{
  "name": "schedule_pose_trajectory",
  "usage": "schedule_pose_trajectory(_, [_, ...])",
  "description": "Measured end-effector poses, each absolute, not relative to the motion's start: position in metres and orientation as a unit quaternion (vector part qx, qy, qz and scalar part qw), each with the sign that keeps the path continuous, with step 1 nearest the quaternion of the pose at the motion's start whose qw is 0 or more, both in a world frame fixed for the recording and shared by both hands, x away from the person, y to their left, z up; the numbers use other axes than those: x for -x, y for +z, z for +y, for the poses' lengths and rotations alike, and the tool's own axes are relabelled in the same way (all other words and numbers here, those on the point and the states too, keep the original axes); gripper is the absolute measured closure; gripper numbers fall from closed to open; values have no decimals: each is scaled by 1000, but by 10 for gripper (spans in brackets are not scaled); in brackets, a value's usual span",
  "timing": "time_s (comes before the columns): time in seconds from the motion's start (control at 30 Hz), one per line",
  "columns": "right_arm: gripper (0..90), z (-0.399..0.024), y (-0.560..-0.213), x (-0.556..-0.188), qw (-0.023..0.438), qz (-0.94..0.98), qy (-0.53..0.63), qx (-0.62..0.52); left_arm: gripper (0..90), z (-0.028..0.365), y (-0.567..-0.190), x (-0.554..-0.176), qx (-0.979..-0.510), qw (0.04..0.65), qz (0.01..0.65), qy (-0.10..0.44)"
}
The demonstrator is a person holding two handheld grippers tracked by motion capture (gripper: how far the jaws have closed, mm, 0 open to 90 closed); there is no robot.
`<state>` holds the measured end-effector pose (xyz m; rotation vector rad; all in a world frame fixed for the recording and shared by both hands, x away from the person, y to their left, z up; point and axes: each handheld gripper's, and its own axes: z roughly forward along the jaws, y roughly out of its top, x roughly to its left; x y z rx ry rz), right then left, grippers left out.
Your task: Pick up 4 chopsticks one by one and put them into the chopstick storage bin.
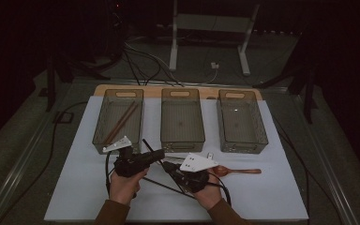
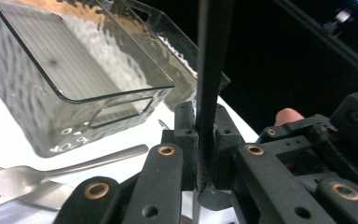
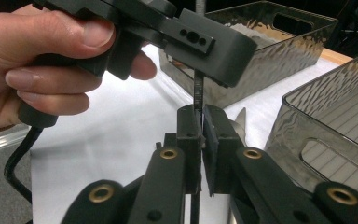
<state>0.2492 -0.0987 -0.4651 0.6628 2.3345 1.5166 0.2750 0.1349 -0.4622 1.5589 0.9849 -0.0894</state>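
You've got one thin black chopstick (image 2: 209, 70) pinched in both grippers just above the white mat — left gripper (image 2: 204, 154) and right gripper (image 3: 200, 140) each clamped on it. It's probably stiff, light and slick — grip mid-shaft. The left bin (image 1: 99, 126) holds brown chopsticks (image 1: 120, 123); the middle bin (image 1: 183, 145) and right bin (image 1: 262, 136) look empty.
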Motion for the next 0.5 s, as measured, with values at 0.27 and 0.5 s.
schedule_pose_trajectory(0.27, [460,-103,-465,-255,126,809,516,-252,866,146,-458,-280,-667,599,442,-42])
schedule_pose_trajectory(0.5, [230,-111,-467,-263,125,806,502,-288,866,163,-445,-286,-656,601,455,-27])
